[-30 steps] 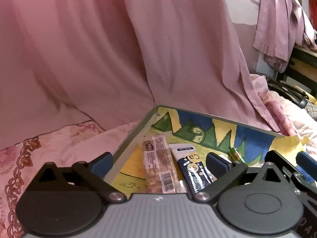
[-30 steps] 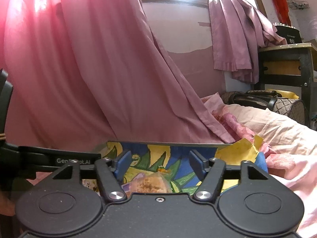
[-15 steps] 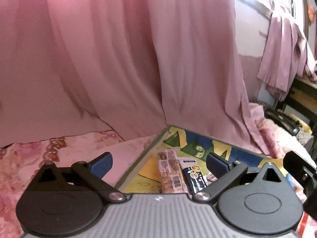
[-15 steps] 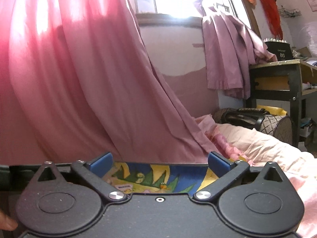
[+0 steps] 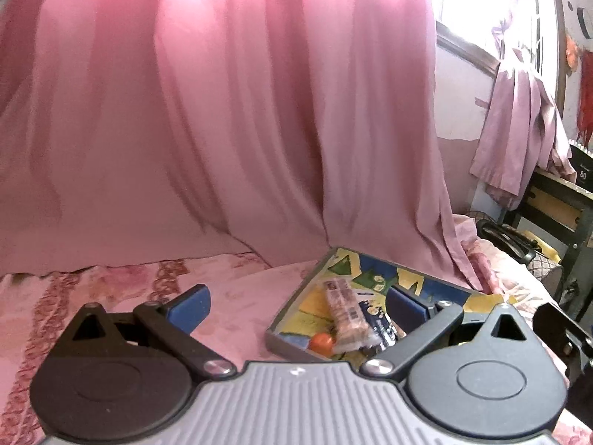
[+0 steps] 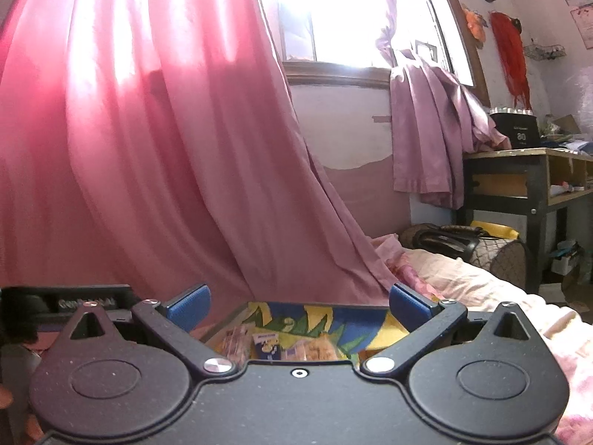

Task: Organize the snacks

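Left gripper (image 5: pixel 296 306): jaws spread, empty. Right gripper (image 6: pixel 298 306): jaws spread, empty. Snacks (image 5: pixel 346 313) lie in patterned tray (image 5: pixel 287 328) on bed (image 5: pixel 111 289), near curtain (image 5: pixel 222 129). Risk: soft bedding lets tray tip under downward push; wrappers slip from pads.

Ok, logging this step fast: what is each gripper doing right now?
Left gripper: open, holding nothing.
Right gripper: open, holding nothing; the snacks lie below in the tray.
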Action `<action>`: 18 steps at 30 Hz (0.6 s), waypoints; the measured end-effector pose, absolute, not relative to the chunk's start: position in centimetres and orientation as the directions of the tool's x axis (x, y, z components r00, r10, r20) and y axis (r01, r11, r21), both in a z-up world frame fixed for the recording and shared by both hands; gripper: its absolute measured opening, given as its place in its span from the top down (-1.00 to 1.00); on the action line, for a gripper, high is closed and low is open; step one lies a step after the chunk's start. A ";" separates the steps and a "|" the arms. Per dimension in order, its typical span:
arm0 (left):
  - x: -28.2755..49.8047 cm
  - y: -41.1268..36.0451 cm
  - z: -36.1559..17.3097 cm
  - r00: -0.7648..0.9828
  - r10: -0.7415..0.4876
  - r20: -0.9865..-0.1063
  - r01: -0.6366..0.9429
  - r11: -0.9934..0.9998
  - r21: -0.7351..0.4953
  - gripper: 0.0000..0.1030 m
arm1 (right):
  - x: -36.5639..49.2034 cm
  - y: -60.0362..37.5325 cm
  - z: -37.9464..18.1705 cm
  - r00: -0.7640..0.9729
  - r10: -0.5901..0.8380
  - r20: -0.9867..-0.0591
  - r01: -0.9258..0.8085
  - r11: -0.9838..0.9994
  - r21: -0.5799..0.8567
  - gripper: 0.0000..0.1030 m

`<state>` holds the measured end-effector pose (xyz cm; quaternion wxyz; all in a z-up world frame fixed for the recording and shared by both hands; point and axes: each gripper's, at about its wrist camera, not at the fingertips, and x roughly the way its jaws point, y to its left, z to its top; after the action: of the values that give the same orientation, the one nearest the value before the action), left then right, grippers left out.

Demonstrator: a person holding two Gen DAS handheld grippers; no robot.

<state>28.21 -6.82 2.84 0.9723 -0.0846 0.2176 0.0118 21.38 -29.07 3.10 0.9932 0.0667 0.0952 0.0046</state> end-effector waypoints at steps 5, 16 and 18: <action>25.2 -5.4 2.8 0.898 0.016 -0.440 -0.093 0.984 -0.154 -0.99 | 18.2 -29.3 2.9 0.977 0.013 -0.213 0.018 0.989 0.144 -0.99; 20.1 -4.2 2.6 0.892 0.032 -0.451 -0.098 0.987 -0.125 -0.99 | 13.9 -29.3 2.9 0.972 0.004 -0.235 0.028 0.991 0.132 -0.99; 19.5 -4.3 2.6 0.892 0.031 -0.452 -0.095 0.988 -0.119 -0.99 | 13.2 -29.3 2.7 0.970 0.006 -0.242 0.026 0.991 0.128 -0.99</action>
<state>19.50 -4.28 2.56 0.9700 -0.0693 0.2305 0.0327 13.20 -29.29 2.66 0.9904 0.0654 0.1216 -0.0051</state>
